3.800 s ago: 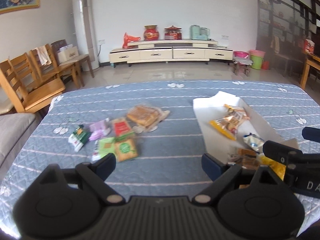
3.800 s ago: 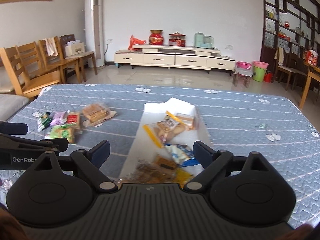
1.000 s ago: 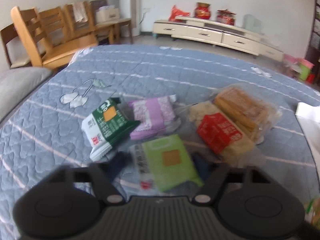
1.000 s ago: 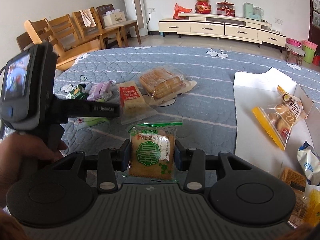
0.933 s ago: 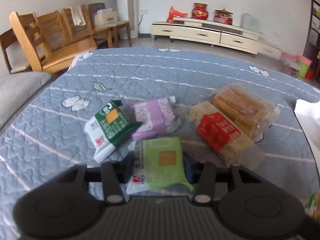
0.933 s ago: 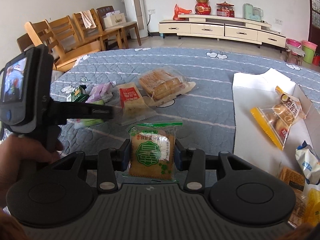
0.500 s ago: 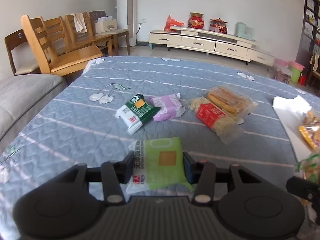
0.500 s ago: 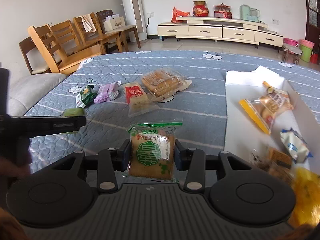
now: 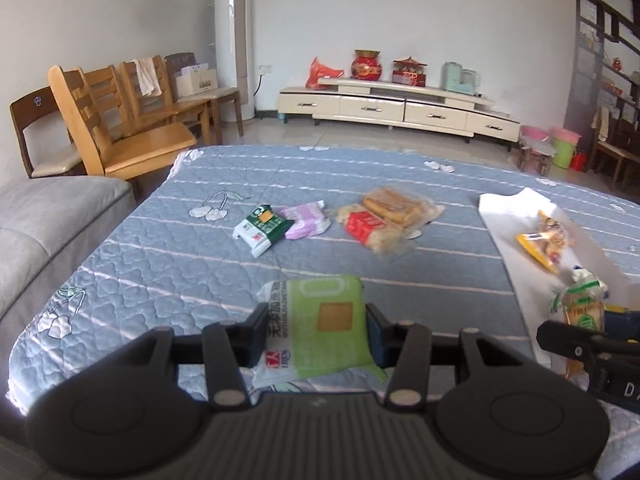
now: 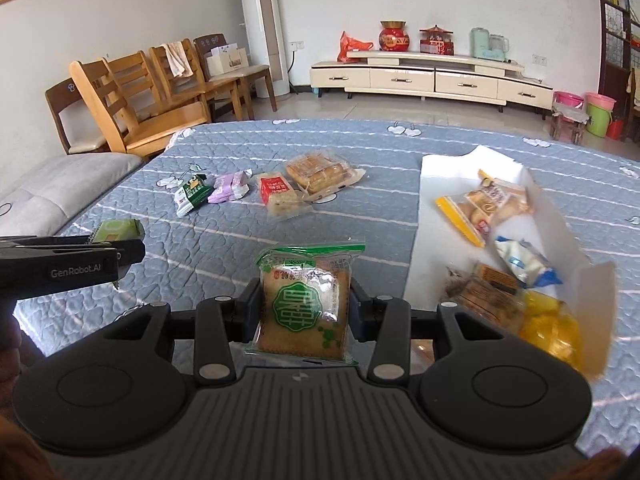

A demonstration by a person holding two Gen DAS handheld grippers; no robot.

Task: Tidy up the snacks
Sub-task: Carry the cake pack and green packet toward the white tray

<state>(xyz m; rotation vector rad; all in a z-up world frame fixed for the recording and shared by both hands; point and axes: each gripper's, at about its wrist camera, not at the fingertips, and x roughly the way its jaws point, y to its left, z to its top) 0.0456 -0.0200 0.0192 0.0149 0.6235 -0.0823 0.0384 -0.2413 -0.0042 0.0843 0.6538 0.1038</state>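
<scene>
we have lifted both packets off the tabletop, left hand-held gripper grasping the light green packet, right hand-held gripper grasping the biscuit packet, ready for the white box.

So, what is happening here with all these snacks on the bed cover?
A person is sorting snacks with a hand-held tool in each hand. The left tool is shut on a light green packet, and the right tool is shut on a clear-wrapped cake with a green label. Both packets are held above the blue quilt. Four snacks lie loose on it: a dark green packet, a purple packet, a red-label packet and a clear cake pack. The white box on the right already holds several.
</scene>
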